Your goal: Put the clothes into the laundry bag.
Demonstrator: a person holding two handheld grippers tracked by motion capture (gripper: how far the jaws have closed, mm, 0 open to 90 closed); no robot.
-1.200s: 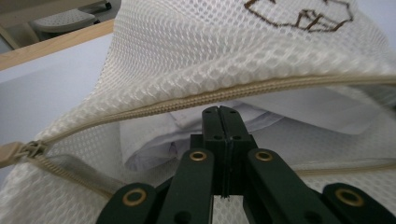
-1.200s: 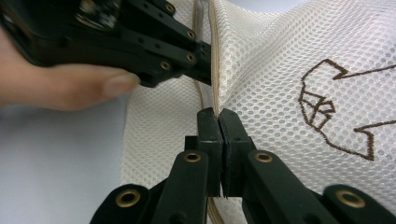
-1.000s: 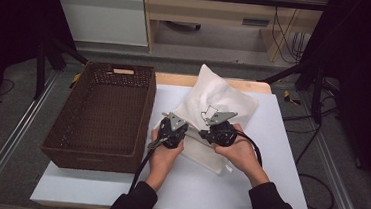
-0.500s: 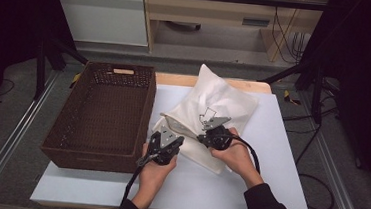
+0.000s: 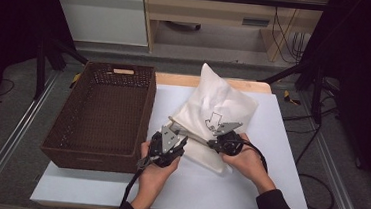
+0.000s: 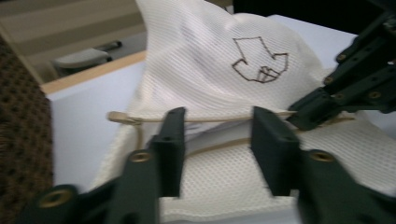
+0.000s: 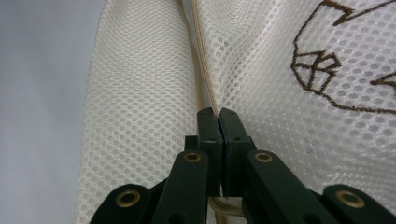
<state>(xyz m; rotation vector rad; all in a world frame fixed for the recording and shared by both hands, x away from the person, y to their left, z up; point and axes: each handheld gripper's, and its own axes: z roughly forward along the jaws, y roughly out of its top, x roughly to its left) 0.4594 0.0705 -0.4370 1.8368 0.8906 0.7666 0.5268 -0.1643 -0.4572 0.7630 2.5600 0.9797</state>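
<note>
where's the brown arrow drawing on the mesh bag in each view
high view: arrow drawing at centre, on the mesh bag, just above the right gripper.
left gripper view: upper right.
right gripper view: right edge, cut off.
shared landmark: the bag's beige edge cord.

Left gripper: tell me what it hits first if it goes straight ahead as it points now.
Probably the beige trim of the white mesh bag: the left gripper is open and that edge crosses just beyond its jaws. Depth is uncertain.

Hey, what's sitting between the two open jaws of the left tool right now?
In the left gripper view, the left tool stands open, and between its jaws runs the beige edge cord of the white mesh bag.
</note>
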